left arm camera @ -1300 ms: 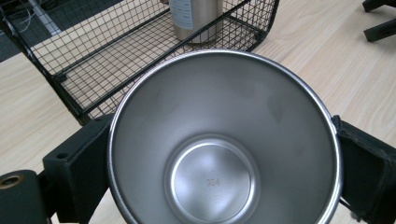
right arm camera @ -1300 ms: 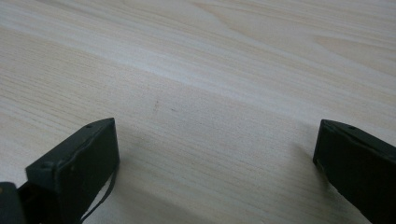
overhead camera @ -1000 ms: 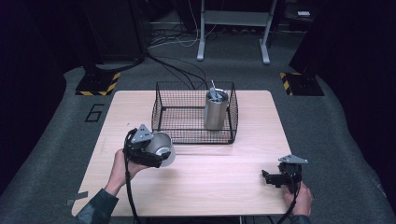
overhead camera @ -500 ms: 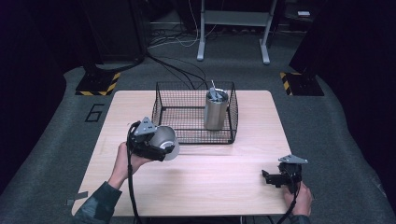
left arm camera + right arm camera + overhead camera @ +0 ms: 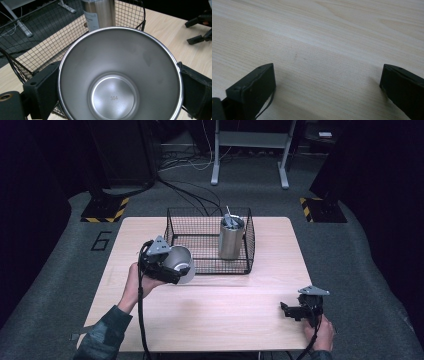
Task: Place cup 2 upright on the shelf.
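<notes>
My left gripper [image 5: 172, 267] is shut on a steel cup [image 5: 180, 263], held on its side just off the front left corner of the black wire basket [image 5: 210, 265]. The left gripper view looks straight into the cup's [image 5: 120, 75] open mouth, its rim clamped between the two black jaws. Inside the basket a taller steel tumbler [image 5: 231, 238] stands upright; its lower body [image 5: 100, 12] rises beyond the cup. My right gripper [image 5: 290, 311] rests open near the table's front right corner, with bare wood [image 5: 324, 50] between its fingers.
The light wooden table [image 5: 225, 320] has bare room in front of the basket. Beyond its far edge lie cables [image 5: 185, 195], a metal stand's legs [image 5: 250, 165] and striped floor blocks [image 5: 105, 210]. My right gripper also appears far off [image 5: 200, 27] in the left gripper view.
My left gripper has carried the cup up and to the right, from the table's left part to the basket's front left corner. The right gripper has stayed put.
</notes>
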Demonstrator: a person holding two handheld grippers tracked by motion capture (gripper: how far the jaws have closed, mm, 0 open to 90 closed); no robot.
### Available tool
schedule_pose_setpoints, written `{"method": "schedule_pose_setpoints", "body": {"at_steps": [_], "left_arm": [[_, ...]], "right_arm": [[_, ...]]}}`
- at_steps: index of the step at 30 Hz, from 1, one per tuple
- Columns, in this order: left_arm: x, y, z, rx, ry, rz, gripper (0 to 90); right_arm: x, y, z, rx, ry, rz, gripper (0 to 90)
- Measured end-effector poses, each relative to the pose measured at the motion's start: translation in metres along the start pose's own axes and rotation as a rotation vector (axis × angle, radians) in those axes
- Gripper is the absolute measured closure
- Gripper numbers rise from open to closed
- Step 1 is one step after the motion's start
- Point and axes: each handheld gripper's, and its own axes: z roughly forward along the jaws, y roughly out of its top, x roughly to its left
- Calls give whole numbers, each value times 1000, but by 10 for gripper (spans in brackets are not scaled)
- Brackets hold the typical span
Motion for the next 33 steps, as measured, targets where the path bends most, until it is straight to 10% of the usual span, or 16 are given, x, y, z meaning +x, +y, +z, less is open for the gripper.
{"method": "schedule_pose_setpoints", "body": {"at_steps": [33], "left_arm": [[22, 53, 17, -31, 27, 2, 59]], "right_arm": [[0, 0, 0, 0, 0, -1, 0]]}}
